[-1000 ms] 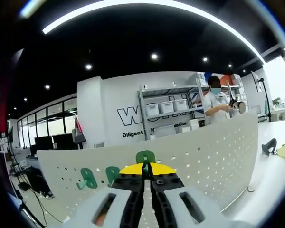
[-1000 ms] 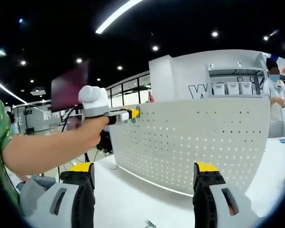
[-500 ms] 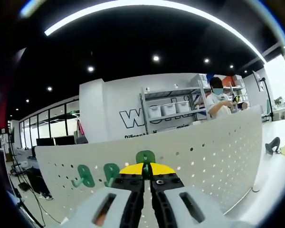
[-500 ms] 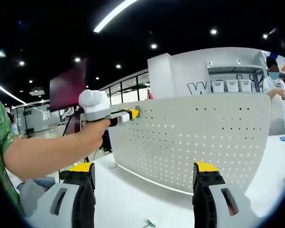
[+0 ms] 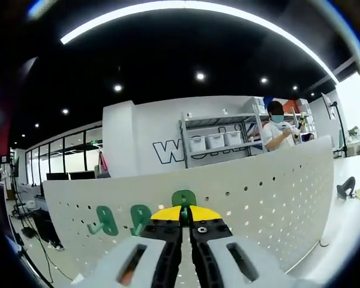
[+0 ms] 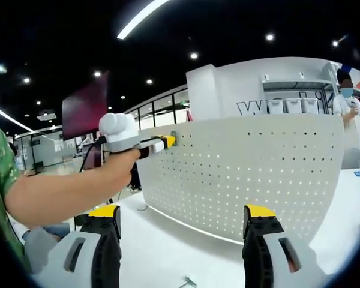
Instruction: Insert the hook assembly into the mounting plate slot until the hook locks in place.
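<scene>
While the right gripper [image 6: 183,225] gapes empty, the left gripper's [image 5: 185,215] jaws clench a green hook [image 5: 183,198] against the pegboard [image 5: 276,192].

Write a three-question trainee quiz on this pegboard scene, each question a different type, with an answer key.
1. True or false: the left gripper is shut on a green hook at the pegboard.
2. How many other green hooks, such as this one, already hang on the pegboard in the left gripper view? A) none B) two C) five
3. Fill in: the right gripper has its jaws ____ and holds nothing.

Key: 1 true; 2 B; 3 open.
</scene>
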